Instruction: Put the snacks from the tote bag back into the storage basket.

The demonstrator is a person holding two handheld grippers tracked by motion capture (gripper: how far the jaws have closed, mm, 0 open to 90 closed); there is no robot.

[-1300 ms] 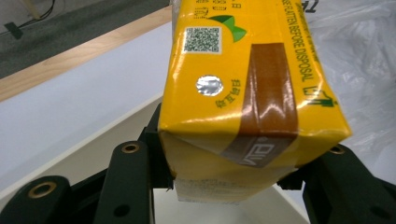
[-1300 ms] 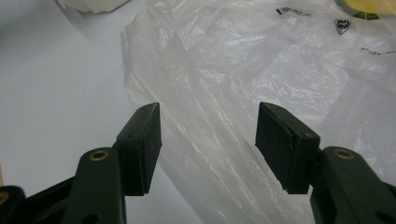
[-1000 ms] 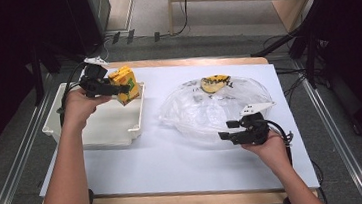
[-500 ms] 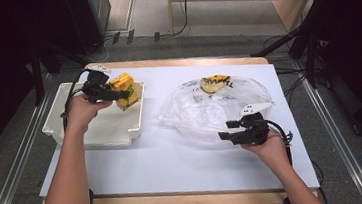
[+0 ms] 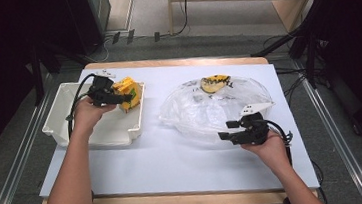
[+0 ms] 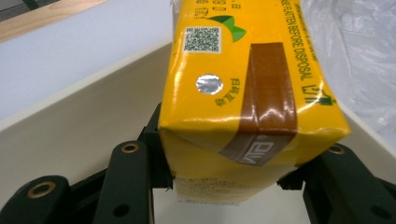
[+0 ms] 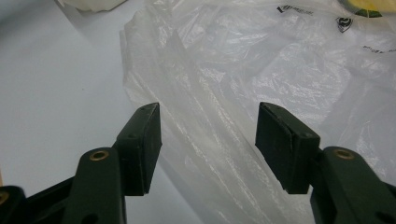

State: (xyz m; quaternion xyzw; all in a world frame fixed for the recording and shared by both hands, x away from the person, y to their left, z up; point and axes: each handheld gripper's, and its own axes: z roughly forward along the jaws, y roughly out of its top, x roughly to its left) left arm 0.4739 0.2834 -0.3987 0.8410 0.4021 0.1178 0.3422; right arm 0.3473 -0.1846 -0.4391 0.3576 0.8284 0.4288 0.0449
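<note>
White bin (image 5: 66, 127) walls hem the carton (image 5: 129, 93), crumpled plastic bag (image 5: 210, 110) perhaps snagging, bare table (image 5: 164, 159) between them

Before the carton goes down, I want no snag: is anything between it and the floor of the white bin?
Nothing visible is. The left gripper holds the yellow juice carton over the white bin, near its right wall. The bin floor seen in the high view is bare; the patch directly under the carton is hidden.
</note>
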